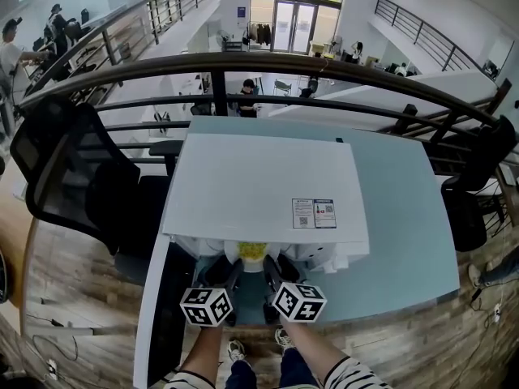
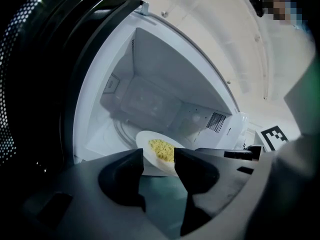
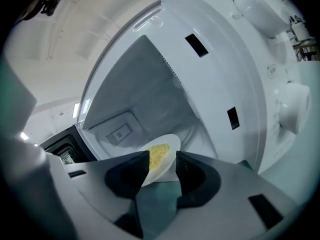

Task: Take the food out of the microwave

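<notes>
While lying face up and about level at the mouth of the white microwave (image 1: 259, 185), the round plate (image 1: 252, 263) of yellow food (image 1: 252, 251) is showing no long side. The black door (image 2: 50, 59) is hanging open to its left, above the teal table (image 1: 397, 217). The left gripper (image 2: 159, 159) and right gripper (image 3: 162, 159) are each clamping the rim, with striped sleeves (image 1: 357, 375) reaching in side by side.

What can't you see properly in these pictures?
Head view: the microwave top hides its inside and most of the plate.
Head view: the sticker print is too small to read.
Both gripper views: the yellow food is too small to name; the jaws cover part of the plate's rim.
</notes>
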`<action>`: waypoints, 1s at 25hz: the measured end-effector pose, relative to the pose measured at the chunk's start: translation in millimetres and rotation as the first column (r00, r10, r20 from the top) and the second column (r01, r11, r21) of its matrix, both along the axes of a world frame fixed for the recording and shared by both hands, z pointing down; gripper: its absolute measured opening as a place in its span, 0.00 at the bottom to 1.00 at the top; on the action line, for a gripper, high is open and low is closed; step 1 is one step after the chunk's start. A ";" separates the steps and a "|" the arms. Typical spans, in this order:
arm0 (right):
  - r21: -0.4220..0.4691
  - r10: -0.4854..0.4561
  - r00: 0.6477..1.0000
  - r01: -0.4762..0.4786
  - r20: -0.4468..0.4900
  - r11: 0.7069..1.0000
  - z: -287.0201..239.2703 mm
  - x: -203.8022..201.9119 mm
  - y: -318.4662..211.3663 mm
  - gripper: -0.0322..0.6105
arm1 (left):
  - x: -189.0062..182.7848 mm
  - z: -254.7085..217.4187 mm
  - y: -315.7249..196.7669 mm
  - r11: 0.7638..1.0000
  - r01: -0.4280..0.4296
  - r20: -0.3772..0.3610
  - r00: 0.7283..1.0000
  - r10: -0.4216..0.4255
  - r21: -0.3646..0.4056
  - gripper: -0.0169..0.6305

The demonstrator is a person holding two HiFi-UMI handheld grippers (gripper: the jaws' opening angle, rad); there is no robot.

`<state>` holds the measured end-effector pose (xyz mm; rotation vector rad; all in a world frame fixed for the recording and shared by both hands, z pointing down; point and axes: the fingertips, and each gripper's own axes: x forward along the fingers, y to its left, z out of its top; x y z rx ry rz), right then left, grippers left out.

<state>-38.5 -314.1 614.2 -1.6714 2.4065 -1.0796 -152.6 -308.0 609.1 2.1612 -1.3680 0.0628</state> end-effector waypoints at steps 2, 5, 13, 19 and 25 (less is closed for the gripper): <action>-0.005 0.014 1.000 -0.013 0.007 1.000 0.9 3.8 -0.3 0.31 | -3.4 1.5 -0.6 1.000 0.028 -0.033 0.999 -0.028 -0.013 0.33; -0.018 0.035 0.999 -0.035 0.030 0.999 3.7 8.4 -2.5 0.31 | -9.0 2.5 -6.8 0.997 0.073 -0.083 0.994 -0.075 -0.034 0.33; -0.054 0.034 0.996 -0.030 0.080 0.998 12.6 2.8 -8.3 0.31 | -11.0 15.9 -16.7 0.990 0.081 -0.105 0.990 -0.093 -0.113 0.33; -0.082 0.041 0.994 -0.033 0.099 0.996 17.5 -2.4 -4.9 0.24 | -6.5 16.9 -14.5 0.988 0.055 -0.161 0.984 -0.078 -0.144 0.22; -0.074 0.058 0.993 -0.050 0.107 0.996 9.1 -4.3 6.7 0.21 | -11.6 3.6 -3.6 0.991 0.048 -0.182 0.981 -0.071 -0.127 0.18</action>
